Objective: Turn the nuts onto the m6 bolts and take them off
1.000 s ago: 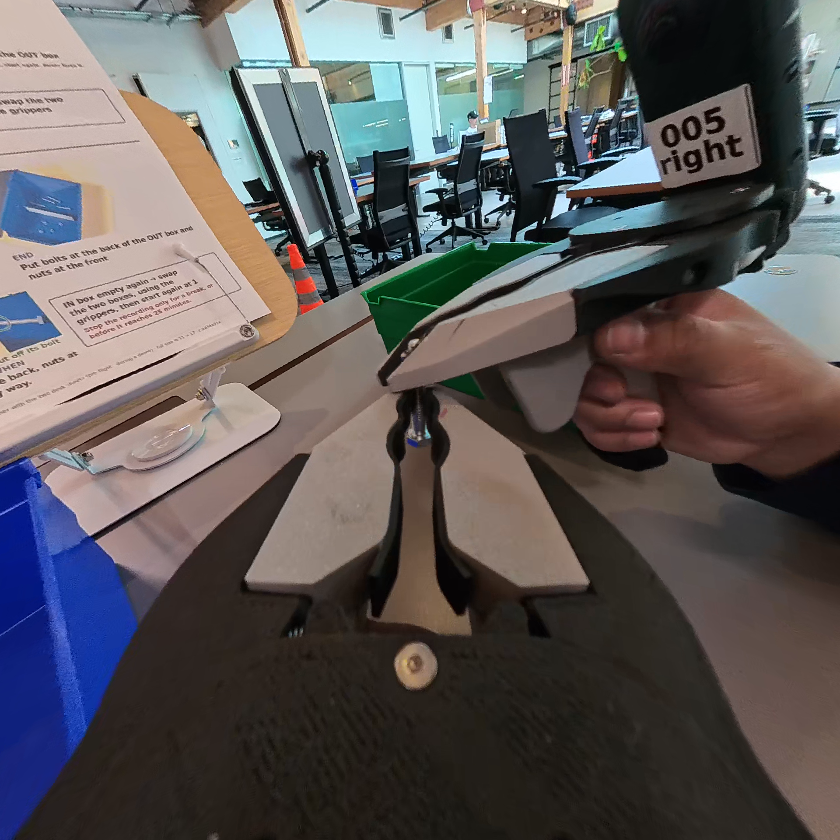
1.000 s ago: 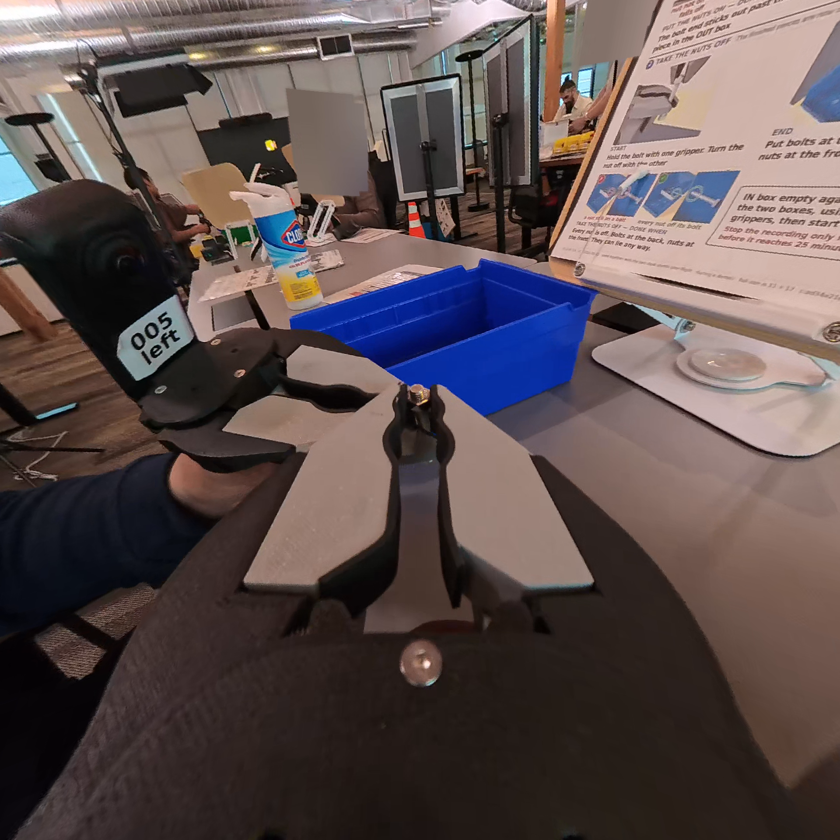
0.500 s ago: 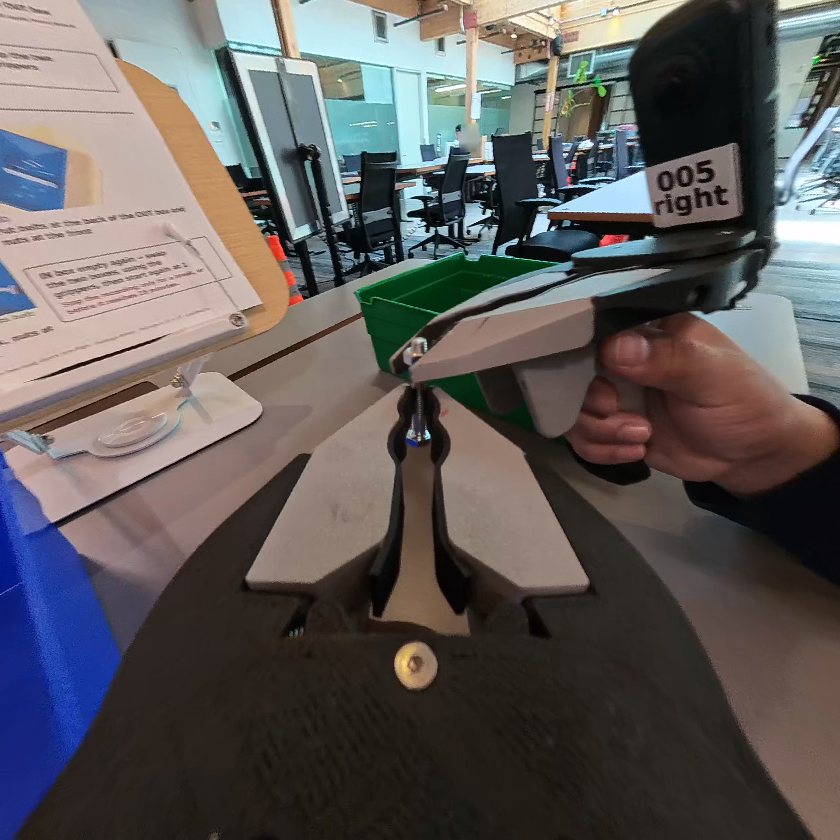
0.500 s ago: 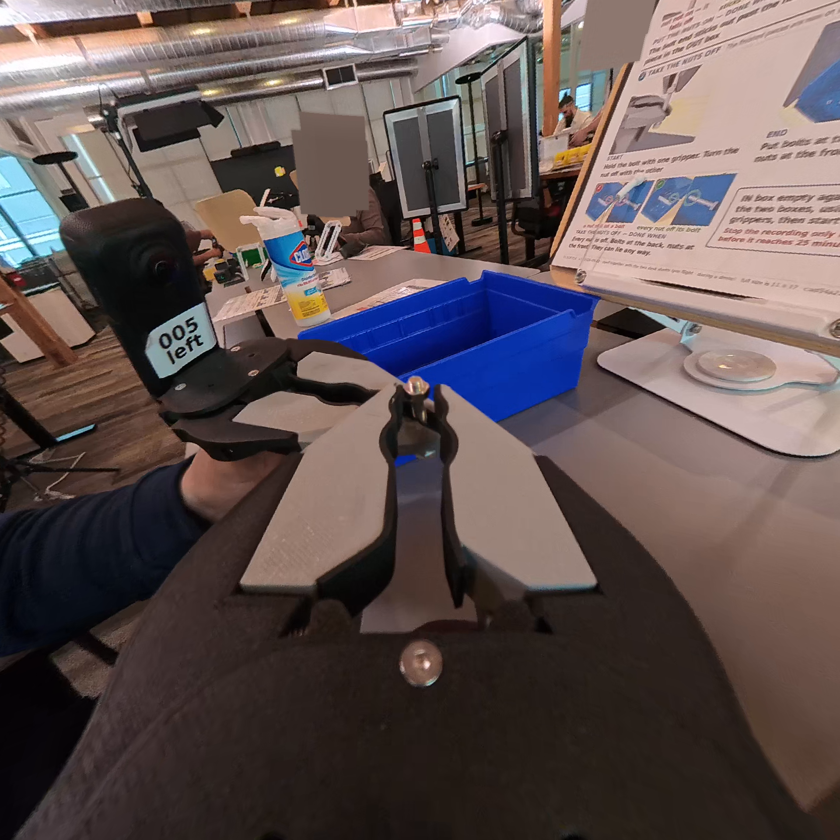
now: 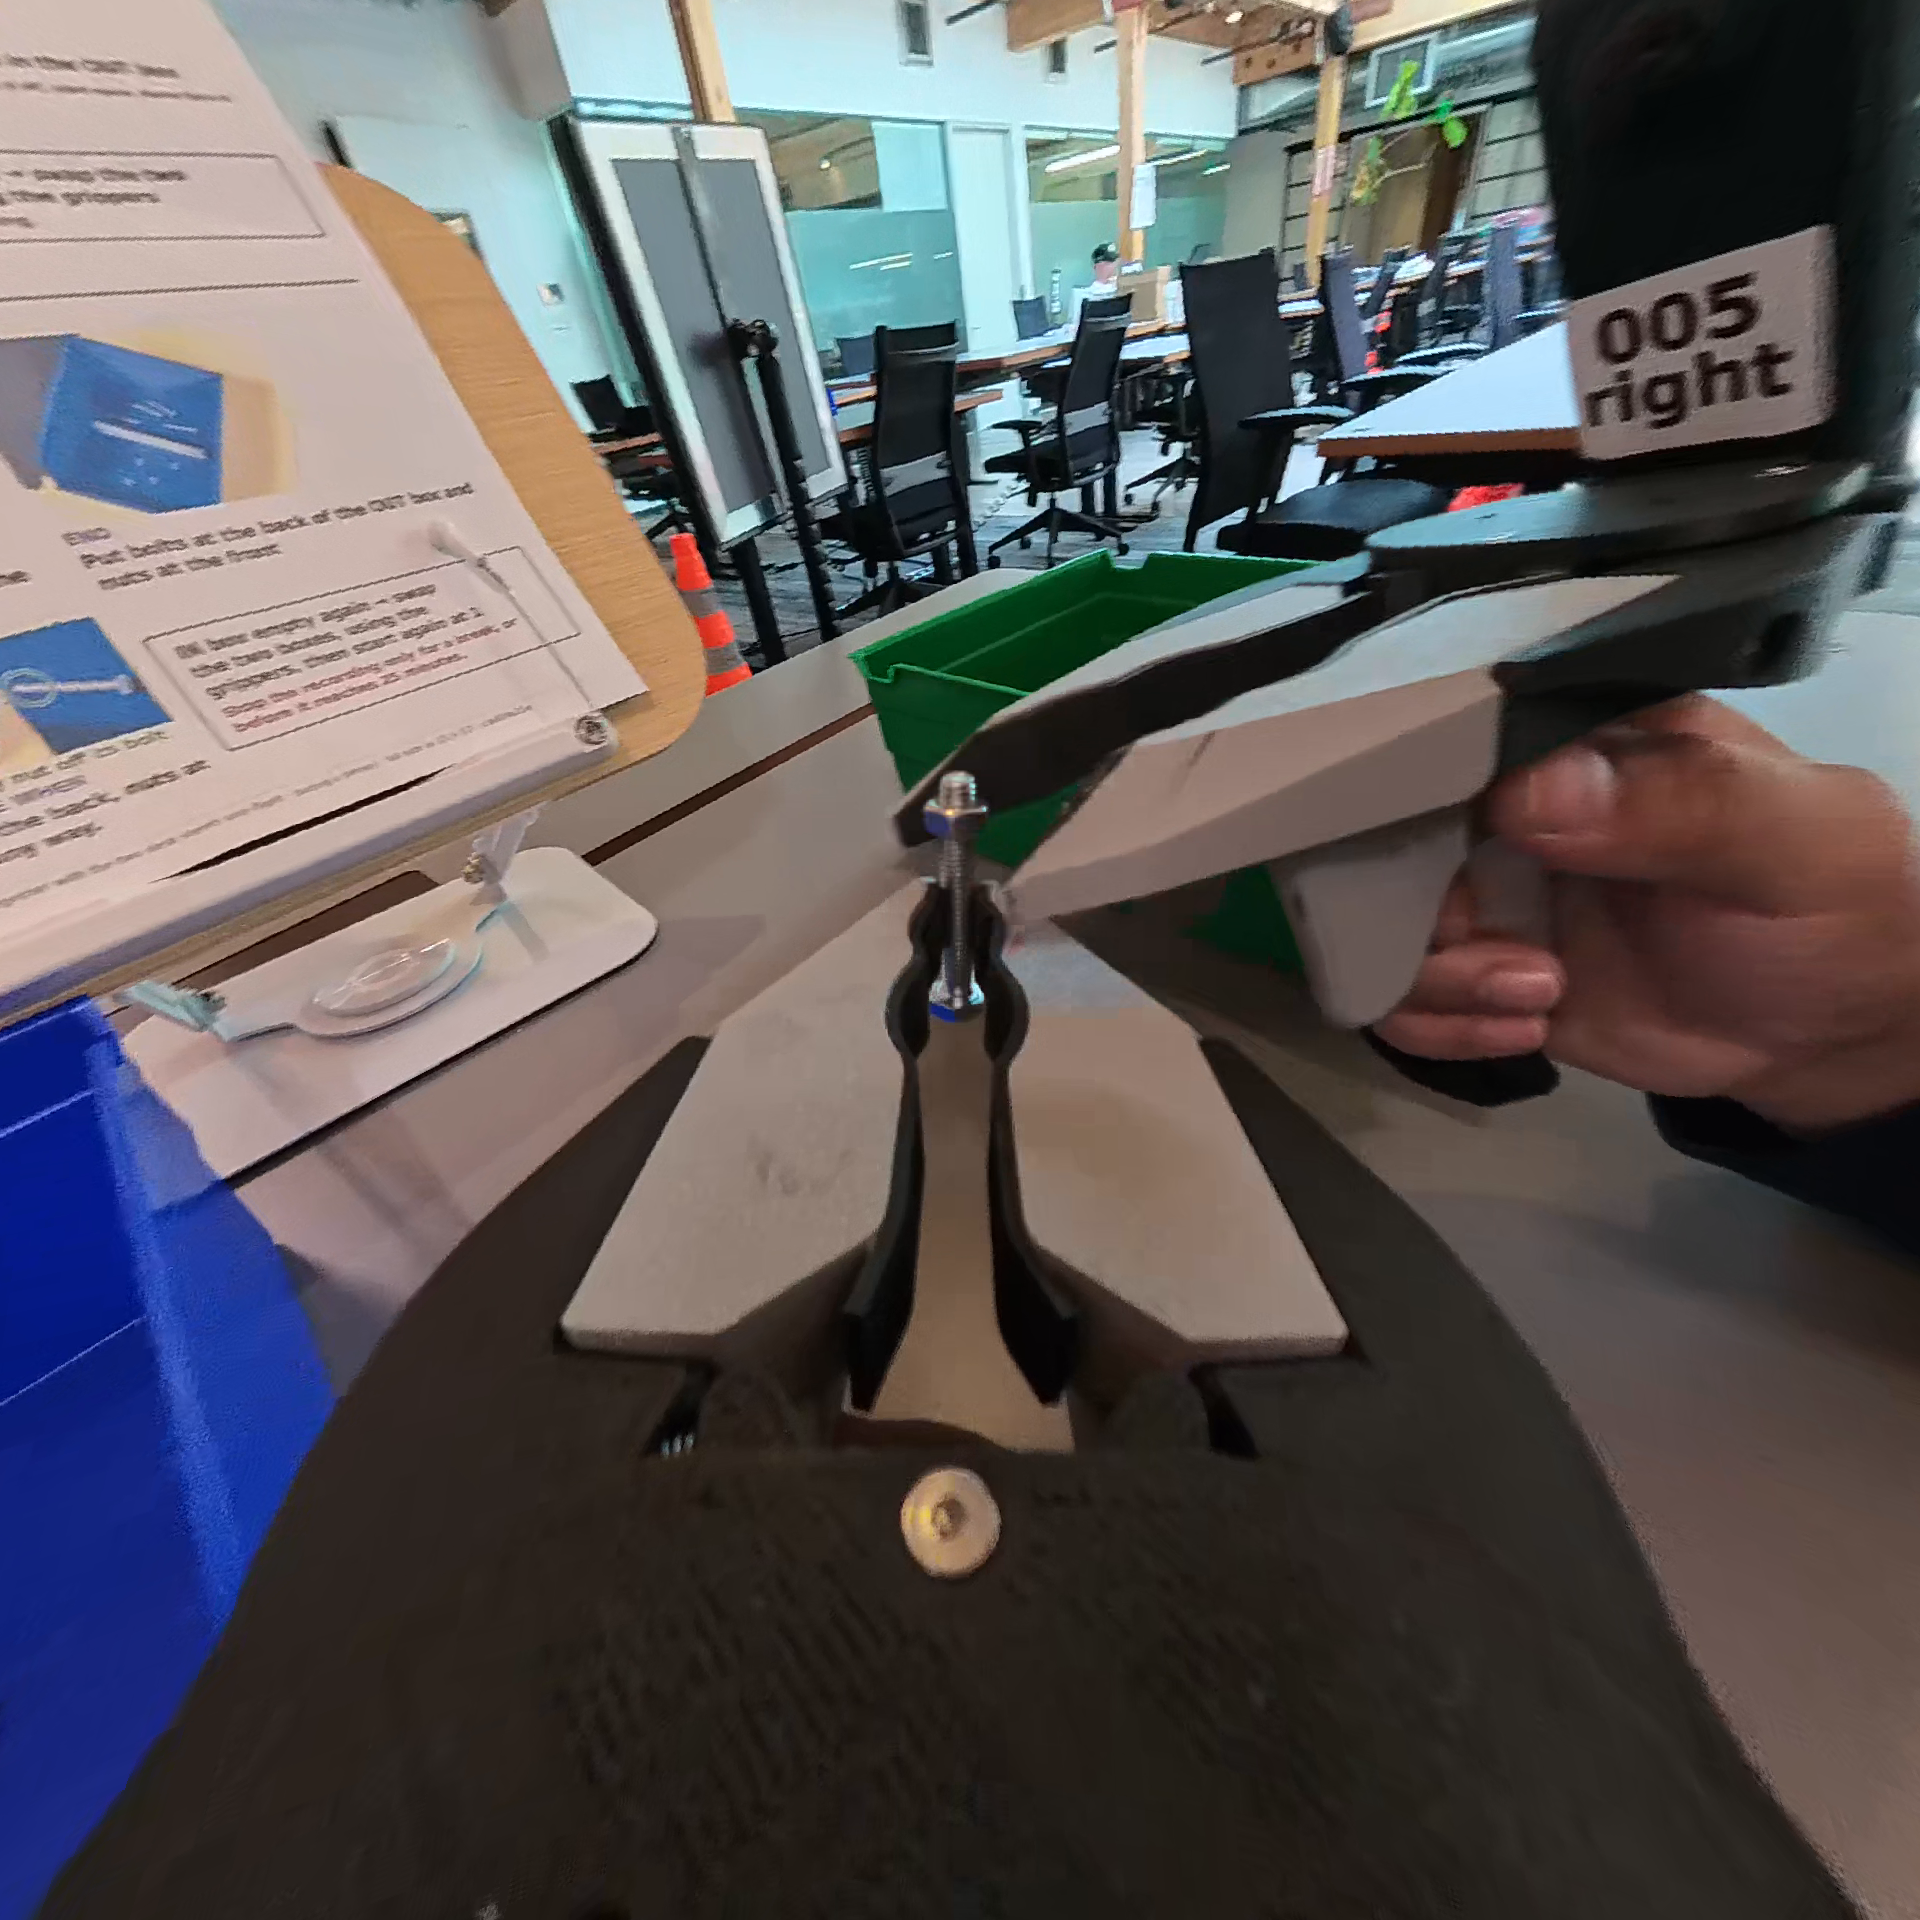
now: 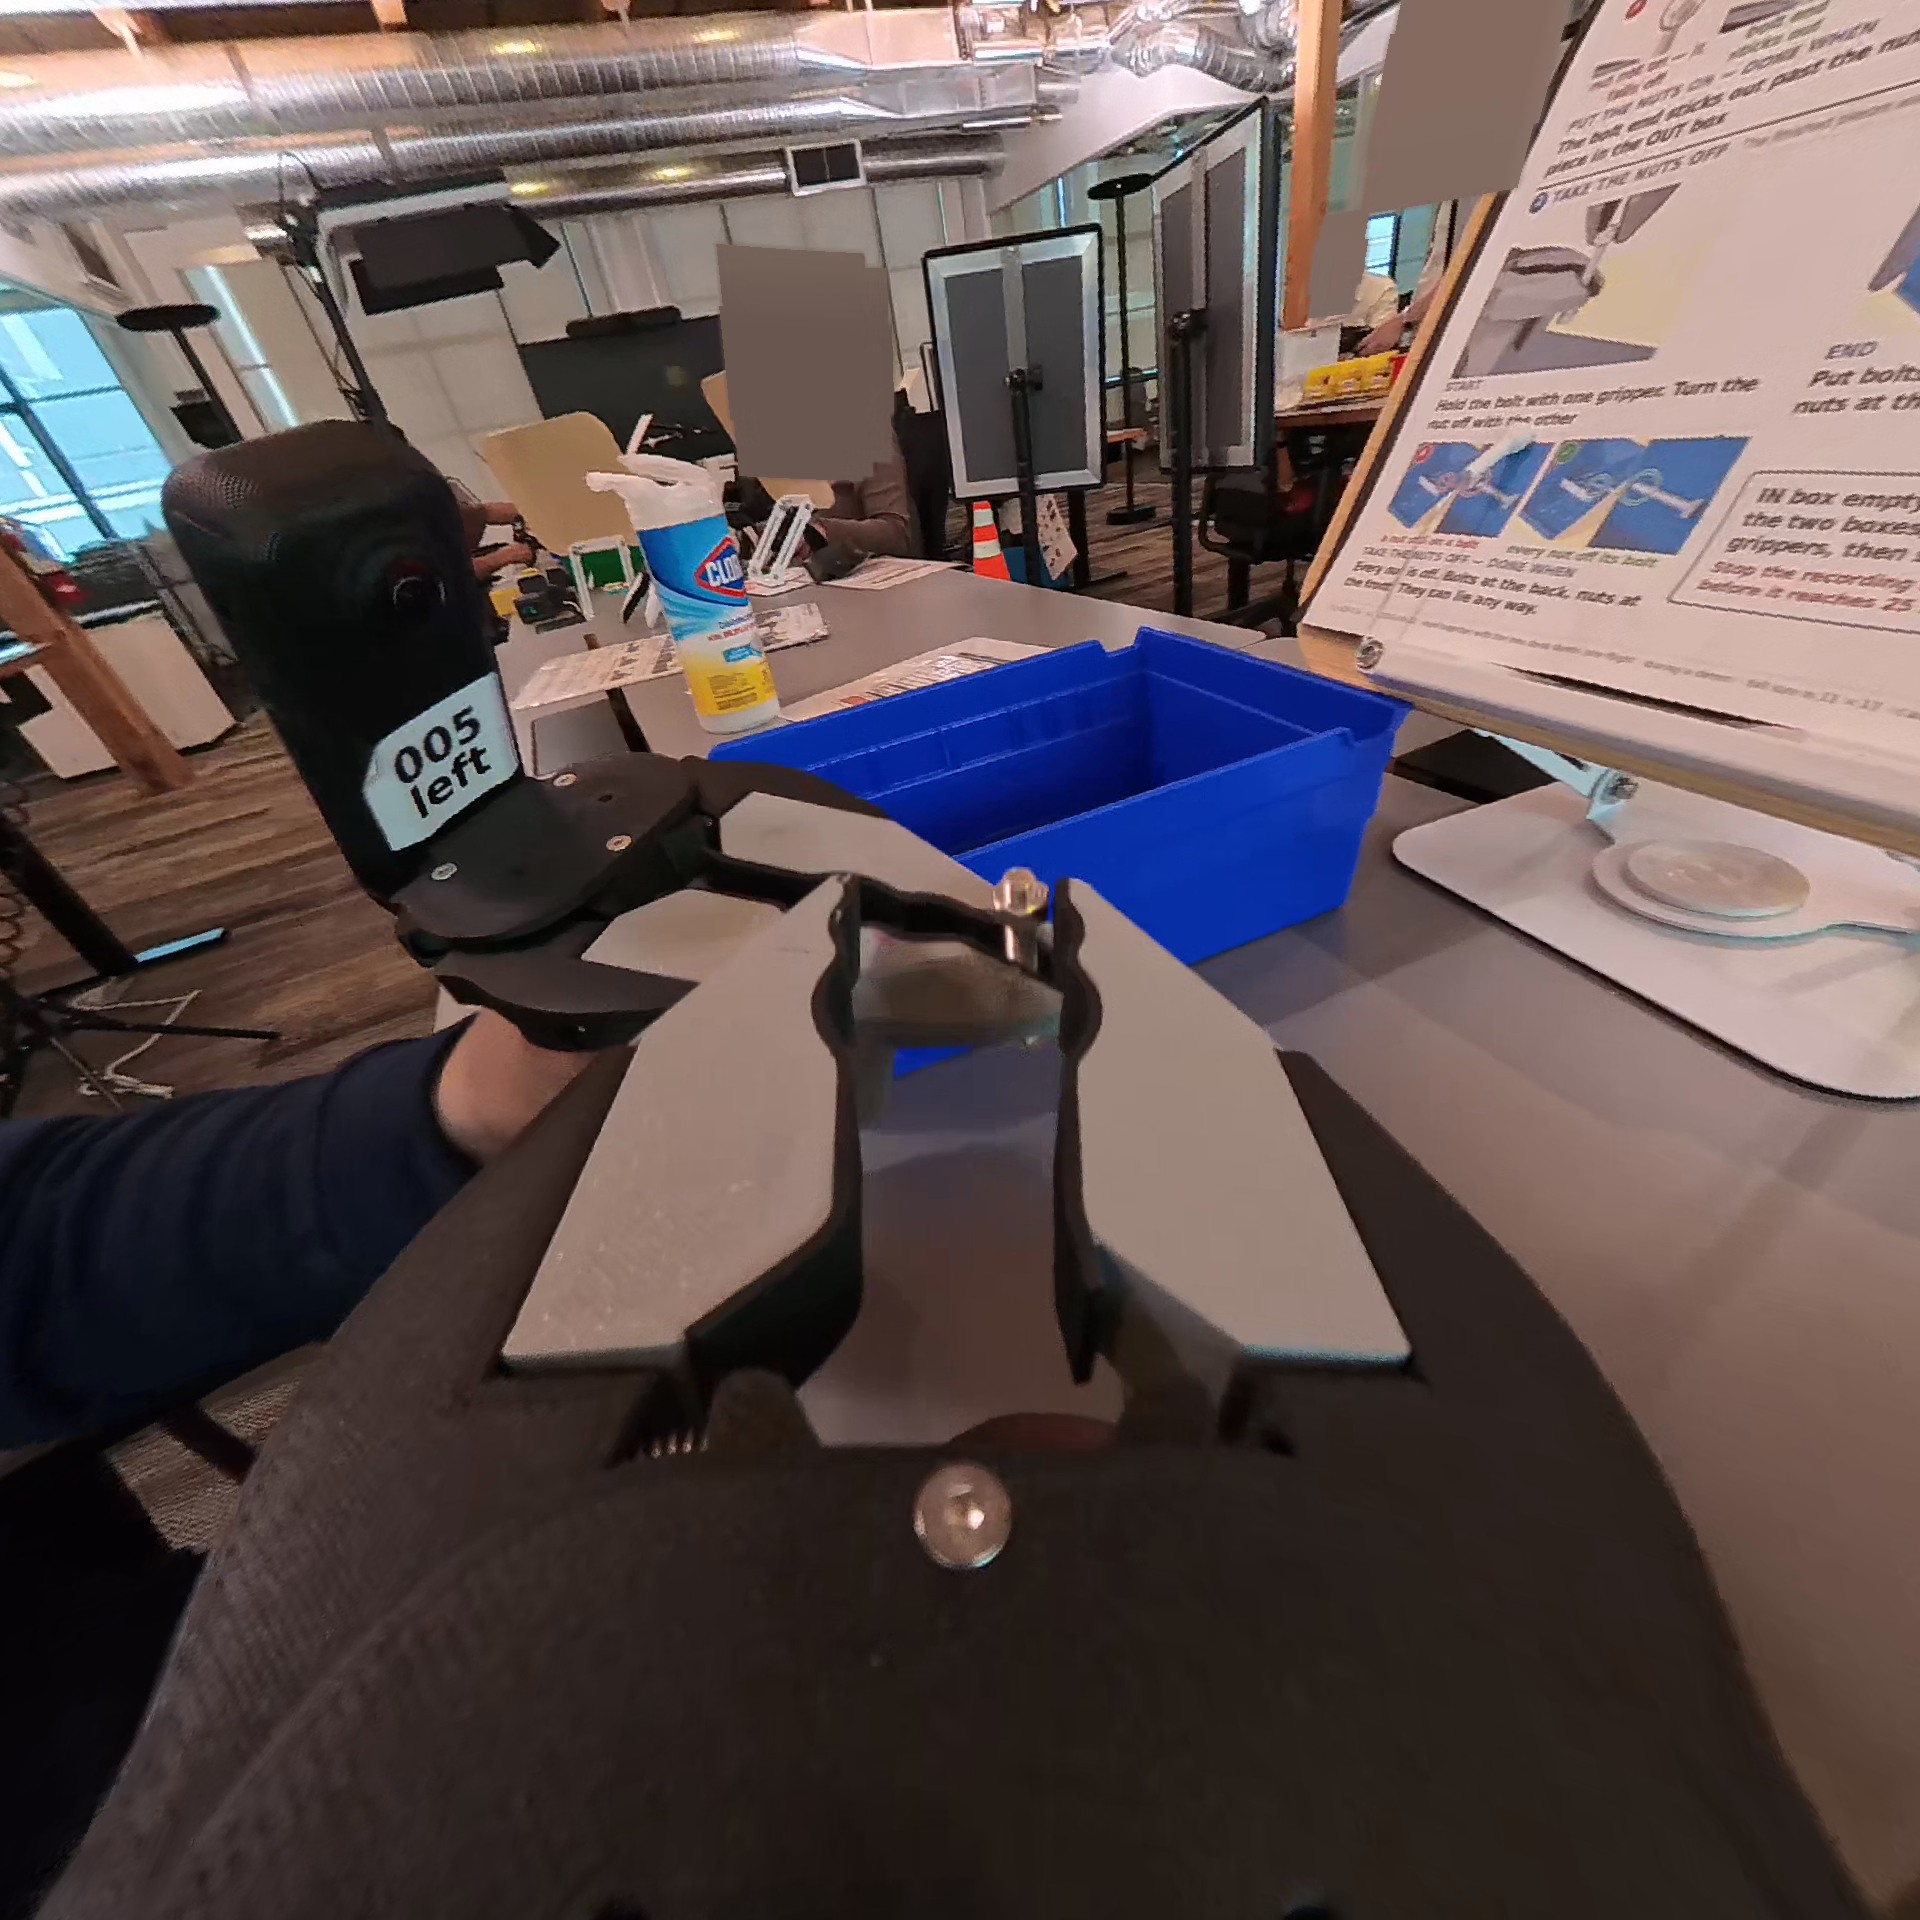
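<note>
My left gripper (image 5: 956, 935) is shut on the head end of a silver M6 bolt (image 5: 953, 883) and holds it upright above the grey table. A silver nut (image 5: 954, 821) sits near the top of the thread. My right gripper (image 6: 954, 914) comes in from the right with its jaws apart on either side of the nut (image 6: 1018, 902), which lies close to the right finger. In the left wrist view the right gripper's fingertips (image 5: 940, 805) overlap the nut. The left gripper (image 6: 1023, 977) shows under the right one.
A blue bin (image 6: 1164, 821) stands on the left side of the table (image 6: 1558, 1195) and a green bin (image 5: 1039, 644) behind the right gripper. An instruction board on a white stand (image 5: 312, 540) stands at the back. A wipes canister (image 6: 707, 613) is on a farther table. The tips of both grippers are at nearly the same place.
My right gripper was shut on the nut and its jaws now stand apart. The nut end of the bolt now shows clear above the left fingers. The left gripper keeps hold of the bolt.
</note>
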A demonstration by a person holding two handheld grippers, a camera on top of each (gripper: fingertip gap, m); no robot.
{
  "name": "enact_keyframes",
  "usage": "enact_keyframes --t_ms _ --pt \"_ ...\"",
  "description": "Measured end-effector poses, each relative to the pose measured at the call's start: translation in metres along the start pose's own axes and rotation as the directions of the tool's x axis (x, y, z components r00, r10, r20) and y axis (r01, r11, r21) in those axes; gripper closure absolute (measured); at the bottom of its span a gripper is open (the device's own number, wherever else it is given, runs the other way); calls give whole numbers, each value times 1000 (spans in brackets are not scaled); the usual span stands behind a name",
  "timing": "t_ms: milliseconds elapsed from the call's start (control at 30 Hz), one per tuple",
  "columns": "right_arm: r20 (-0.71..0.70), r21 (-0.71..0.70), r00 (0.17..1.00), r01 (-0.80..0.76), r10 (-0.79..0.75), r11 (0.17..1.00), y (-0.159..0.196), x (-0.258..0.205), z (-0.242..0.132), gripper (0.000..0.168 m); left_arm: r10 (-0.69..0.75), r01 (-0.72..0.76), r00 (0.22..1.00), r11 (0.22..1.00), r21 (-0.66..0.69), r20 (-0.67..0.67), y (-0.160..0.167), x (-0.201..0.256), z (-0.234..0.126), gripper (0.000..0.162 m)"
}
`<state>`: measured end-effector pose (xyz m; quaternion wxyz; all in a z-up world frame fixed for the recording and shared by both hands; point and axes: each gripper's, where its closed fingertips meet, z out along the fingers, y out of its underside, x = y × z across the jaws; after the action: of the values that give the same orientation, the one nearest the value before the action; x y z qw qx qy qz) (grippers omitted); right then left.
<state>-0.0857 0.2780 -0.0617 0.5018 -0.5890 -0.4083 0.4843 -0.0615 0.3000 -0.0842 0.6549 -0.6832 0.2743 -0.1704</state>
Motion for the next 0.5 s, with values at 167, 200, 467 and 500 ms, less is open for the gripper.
enact_keyframes --t_ms 167,200,467,500 --pt "4 -6 1000 6 -6 1000 1 -2 1 131 -16 16 1000 1000 6 -6 -1 -3 -2 160" --pt "18 -8 1000 9 -8 1000 2 -5 2 131 -9 9 1000 1000 10 -27 -2 2 -1 160" --pt "-23 19 1000 7 -7 1000 -4 4 -4 127 8 -8 1000 1000 14 4 -3 -2 -3 160" --pt "-27 26 1000 3 -3 1000 -6 5 -5 126 4 -4 1000 1000 19 2 -4 -3 -4 160"
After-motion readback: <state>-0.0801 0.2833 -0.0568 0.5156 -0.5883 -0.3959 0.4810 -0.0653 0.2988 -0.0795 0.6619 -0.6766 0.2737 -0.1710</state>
